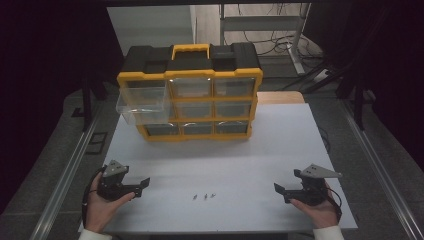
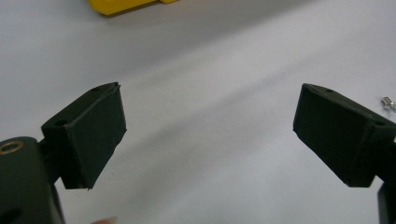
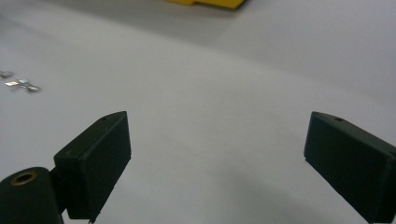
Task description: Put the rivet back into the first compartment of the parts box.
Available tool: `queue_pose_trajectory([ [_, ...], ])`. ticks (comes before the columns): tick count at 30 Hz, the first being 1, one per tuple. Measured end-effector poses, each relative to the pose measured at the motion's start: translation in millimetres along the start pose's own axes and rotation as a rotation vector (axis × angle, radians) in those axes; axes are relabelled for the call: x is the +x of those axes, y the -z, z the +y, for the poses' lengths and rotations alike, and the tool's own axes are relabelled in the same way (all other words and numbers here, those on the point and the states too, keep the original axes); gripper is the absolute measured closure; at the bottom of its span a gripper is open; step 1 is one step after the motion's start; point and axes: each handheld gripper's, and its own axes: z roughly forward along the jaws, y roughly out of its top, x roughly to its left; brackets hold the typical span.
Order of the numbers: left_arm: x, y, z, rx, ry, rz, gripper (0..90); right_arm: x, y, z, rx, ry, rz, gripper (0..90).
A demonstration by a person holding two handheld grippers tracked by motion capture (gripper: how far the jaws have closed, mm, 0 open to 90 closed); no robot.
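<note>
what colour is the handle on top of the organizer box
Yellow carry handle on the black-and-yellow drawer organizer box; clearest in the high view.

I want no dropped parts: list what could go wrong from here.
The three small screws are tiny and lie close together; wide-open jaws on the left gripper or right gripper may scatter them. The pulled-out clear drawer overhangs the organiser; a knock could tip it out.
</note>
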Motion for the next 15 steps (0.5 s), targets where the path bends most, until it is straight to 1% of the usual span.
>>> queue_pose_trajectory([
  [4, -0.1, -1.9, 0.6, 0.004, -0.009, 0.008, 9.8, 0.4, -3.0, 2.0, 0.001, 0.015, 0.001, 7.6],
  [8, -0.9, -3.7, 0.7, 0.005, -0.01, 0.016, 10.1, -1.4, -9.4, 1.2, 0.031, 0.026, -0.007, 8.0],
  [10, -2.4, -4.2, 1.2, -0.003, -0.018, 0.025, 10.2, -0.5, -9.5, 0.4, 0.038, 0.029, -0.01, 8.4],
  [15, -4.9, -2.0, 0.9, -0.002, -0.038, 0.037, 10.2, 2.5, -8.5, -0.8, 0.039, 0.021, -0.015, 8.3],
])
